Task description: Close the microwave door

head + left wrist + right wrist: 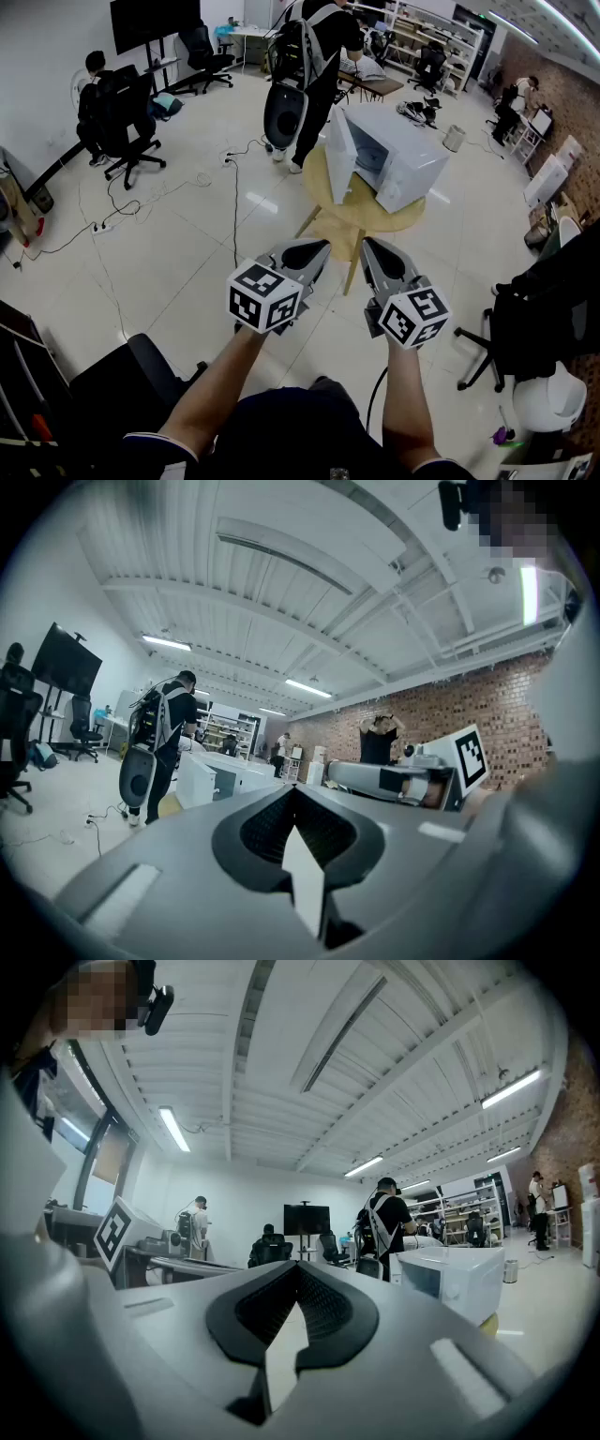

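Microwave door (339,155) stands swung wide open at the upper centre of the head view, hinged on the left side of the white microwave (405,155). It is well apart from both grippers.

The left gripper (322,247) sits just below the frame's middle with its jaws brought together and nothing between them. The right gripper (368,245) is just beside it, its jaws likewise closed and empty. Both are held out on bare forearms, tips aimed up the frame toward the microwave. Closed jaws probably suit the job, since a door is pushed rather than grasped, and a blunt closed tip gives one firm contact. Holding the pair level and forward looks like a ready stance ahead of an approach, with open floor between the tips and the table.

The microwave rests on a round wooden table (364,217), its cavity turned toward the lower left of the frame, so the door's outer face is reachable from the left side.

Counted: two grippers, each with one marker cube; one microwave with one door; one round table. A standing person with a backpack (323,52) is right behind the table, and a seated person (94,80) is at upper left.
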A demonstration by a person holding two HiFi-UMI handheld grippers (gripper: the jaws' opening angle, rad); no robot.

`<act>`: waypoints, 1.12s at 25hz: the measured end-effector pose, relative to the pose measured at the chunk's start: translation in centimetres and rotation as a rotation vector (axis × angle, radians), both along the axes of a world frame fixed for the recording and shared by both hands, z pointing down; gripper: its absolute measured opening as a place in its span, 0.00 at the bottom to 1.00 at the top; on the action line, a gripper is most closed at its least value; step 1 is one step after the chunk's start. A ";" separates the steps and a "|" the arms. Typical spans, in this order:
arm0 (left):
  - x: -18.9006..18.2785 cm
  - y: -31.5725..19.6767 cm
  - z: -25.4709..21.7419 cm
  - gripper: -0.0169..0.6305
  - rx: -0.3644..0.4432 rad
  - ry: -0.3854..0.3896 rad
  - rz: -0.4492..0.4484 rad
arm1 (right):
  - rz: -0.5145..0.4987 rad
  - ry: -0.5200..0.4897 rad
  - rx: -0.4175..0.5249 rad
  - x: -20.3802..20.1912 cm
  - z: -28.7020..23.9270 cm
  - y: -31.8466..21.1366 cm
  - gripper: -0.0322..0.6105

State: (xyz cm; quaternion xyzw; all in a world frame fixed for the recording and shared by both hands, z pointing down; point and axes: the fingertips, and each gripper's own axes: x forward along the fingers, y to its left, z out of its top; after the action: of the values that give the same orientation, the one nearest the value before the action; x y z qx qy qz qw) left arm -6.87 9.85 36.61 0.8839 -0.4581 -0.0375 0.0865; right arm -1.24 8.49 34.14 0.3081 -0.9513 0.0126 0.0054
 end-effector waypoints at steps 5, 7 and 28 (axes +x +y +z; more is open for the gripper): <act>-0.6 -0.8 0.4 0.05 -0.001 0.003 -0.002 | 0.001 0.006 0.000 -0.4 0.4 -0.6 0.05; -0.4 -1.3 0.6 0.05 -0.005 0.004 -0.001 | 0.005 0.007 -0.005 -0.2 0.6 -1.1 0.05; 2.0 -14.5 3.1 0.05 -0.080 -0.067 -0.067 | -0.040 -0.044 -0.055 3.6 2.3 -14.8 0.05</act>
State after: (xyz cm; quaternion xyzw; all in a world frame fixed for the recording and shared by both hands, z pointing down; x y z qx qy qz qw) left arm -4.84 -4.61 39.73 0.8647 -0.4911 0.0077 0.1052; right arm 2.40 -6.29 36.42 0.2883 -0.9564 0.0455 -0.0069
